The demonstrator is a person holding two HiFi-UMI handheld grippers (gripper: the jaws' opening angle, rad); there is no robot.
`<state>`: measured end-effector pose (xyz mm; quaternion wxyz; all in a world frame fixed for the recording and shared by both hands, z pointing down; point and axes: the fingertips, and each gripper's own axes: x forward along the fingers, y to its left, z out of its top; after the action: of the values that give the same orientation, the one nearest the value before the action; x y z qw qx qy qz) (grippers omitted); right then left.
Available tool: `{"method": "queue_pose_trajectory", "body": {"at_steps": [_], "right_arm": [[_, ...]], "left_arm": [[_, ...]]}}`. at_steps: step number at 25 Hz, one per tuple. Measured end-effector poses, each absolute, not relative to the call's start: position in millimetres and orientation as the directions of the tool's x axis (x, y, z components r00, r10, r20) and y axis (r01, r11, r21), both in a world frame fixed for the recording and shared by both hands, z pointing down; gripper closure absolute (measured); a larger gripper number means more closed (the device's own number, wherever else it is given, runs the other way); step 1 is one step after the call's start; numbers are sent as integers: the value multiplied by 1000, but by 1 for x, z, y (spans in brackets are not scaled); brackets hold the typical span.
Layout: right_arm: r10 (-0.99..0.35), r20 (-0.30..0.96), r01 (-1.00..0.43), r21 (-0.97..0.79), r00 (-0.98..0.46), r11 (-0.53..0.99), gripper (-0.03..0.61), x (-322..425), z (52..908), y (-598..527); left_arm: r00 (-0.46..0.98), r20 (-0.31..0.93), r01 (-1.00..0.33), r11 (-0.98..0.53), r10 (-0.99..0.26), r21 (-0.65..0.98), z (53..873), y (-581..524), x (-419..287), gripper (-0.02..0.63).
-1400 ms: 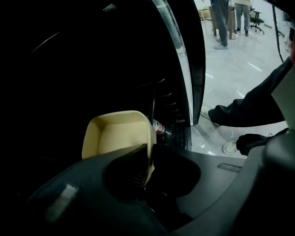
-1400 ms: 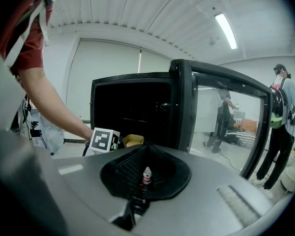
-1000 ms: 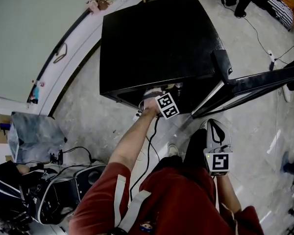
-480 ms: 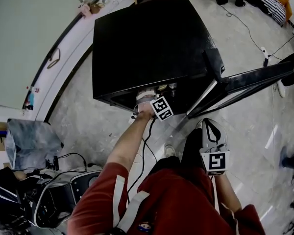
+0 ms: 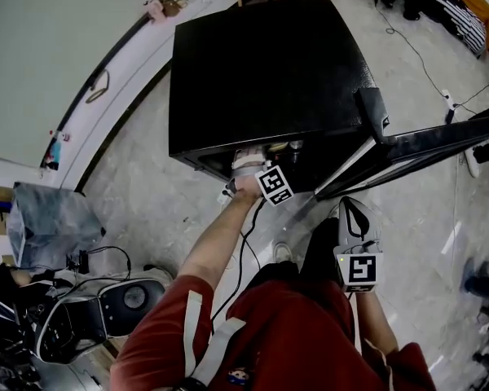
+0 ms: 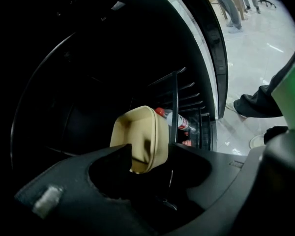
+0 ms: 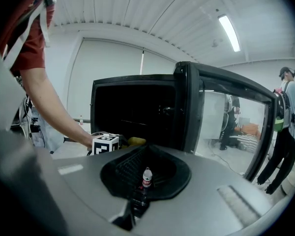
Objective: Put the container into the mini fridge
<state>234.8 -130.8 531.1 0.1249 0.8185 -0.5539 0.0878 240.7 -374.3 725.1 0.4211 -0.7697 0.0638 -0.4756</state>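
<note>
The container lies tilted inside the mini fridge. We see the left hand-held gripper with jaws just opened wide, either side of it. The right hand-held gripper hangs outside, jaws together, empty.

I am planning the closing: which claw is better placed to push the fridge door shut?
Right. The right claw is free near the open door; the left claw, jaws just opened round the container, is inside the fridge.

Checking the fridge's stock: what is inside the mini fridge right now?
A beige container and, beyond it, a red-capped bottle by a wire rack. The rest of the dark interior cannot be made out.
</note>
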Motion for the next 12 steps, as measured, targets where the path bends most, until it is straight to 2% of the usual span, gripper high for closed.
{"method": "queue_pose_trajectory", "body": {"at_steps": [12], "right_arm": [[-905,276,-945,121,325,-303,577,216,506,-164]], "left_arm": [[565,671,184,-719,-480,-670,696,-347,186,365]]}}
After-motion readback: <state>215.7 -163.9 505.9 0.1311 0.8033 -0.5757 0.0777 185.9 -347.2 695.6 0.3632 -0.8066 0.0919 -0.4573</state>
